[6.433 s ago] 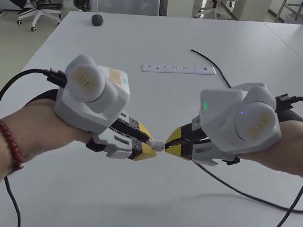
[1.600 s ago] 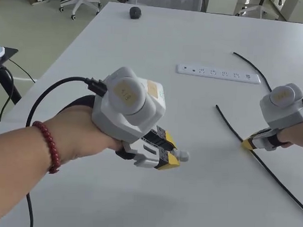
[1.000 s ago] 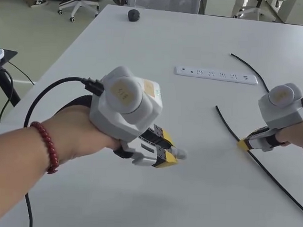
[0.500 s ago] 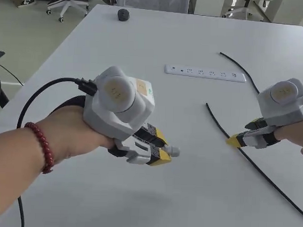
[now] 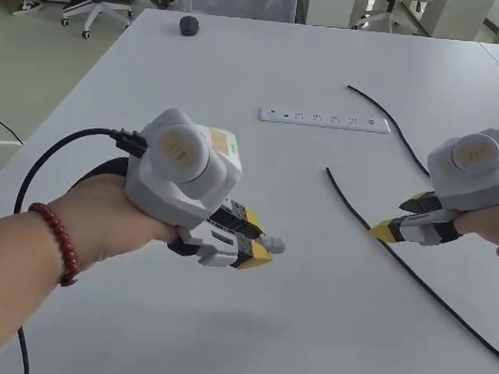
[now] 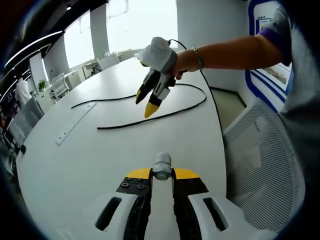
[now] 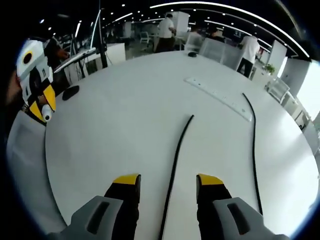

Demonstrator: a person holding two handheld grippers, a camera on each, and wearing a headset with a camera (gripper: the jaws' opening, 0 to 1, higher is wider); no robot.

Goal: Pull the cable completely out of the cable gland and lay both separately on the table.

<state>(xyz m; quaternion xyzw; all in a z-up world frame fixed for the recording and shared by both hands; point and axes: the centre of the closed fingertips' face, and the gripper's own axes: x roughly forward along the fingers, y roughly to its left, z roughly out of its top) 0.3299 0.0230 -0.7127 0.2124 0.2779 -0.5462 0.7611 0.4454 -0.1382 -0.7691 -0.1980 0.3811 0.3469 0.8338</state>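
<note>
Head view: the cable gland (image 5: 276, 246) is clamped at the tips of the left tongs (image 5: 259, 251), above the tabletop (image 5: 237, 80). The right tongs (image 5: 387, 225) are held open over the cable (image 5: 347, 199), well apart from the left tongs.

Left gripper view: the cable gland (image 6: 161, 165) is gripped between nearly closed jaws.

Right gripper view: the cable (image 7: 179, 145) is seen lying on the tabletop between the spread jaws.
</note>
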